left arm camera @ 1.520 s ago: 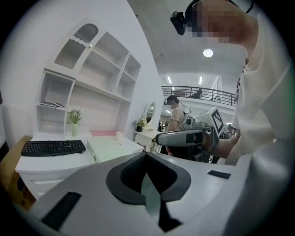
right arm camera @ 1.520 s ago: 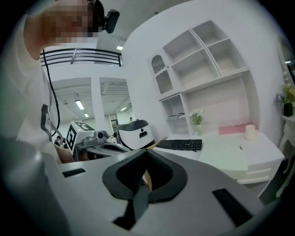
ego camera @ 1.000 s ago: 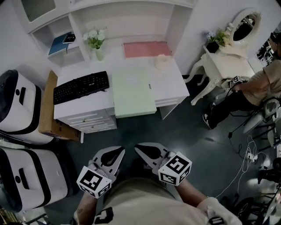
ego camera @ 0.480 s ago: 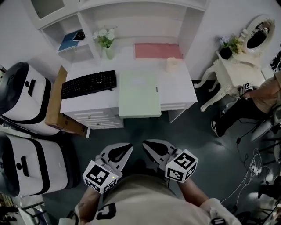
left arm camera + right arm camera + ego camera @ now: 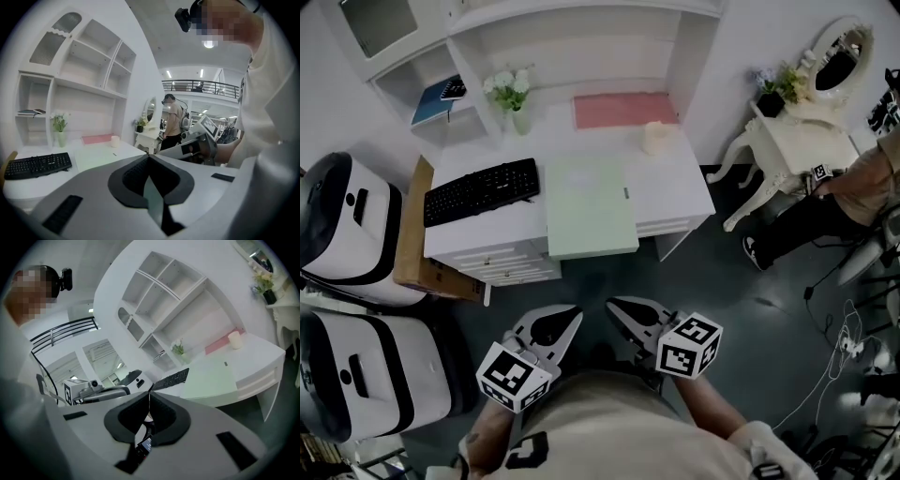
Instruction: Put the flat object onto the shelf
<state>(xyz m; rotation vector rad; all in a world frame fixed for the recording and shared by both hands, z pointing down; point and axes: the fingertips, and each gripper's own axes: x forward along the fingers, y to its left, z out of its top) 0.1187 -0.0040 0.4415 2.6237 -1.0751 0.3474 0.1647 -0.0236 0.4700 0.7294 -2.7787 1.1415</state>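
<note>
Pale green and seemingly thin, the single flat object [image 5: 589, 206] lies on the desk [image 5: 675, 187], well ahead of both tongs, its near edge overhanging. It looks light and fairly stiff, and that overhang seems the best place to pinch it. The left gripper [image 5: 565, 317] and right gripper [image 5: 619, 307] are each pressed together and empty. Beyond them are one keyboard [image 5: 480, 190], one pink mat [image 5: 623, 109], one candle [image 5: 654, 137] and one vase [image 5: 517, 117].

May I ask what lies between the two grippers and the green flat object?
Only bare dark floor lies between the left gripper, the right gripper and the green flat object; the head view shows it.
</note>
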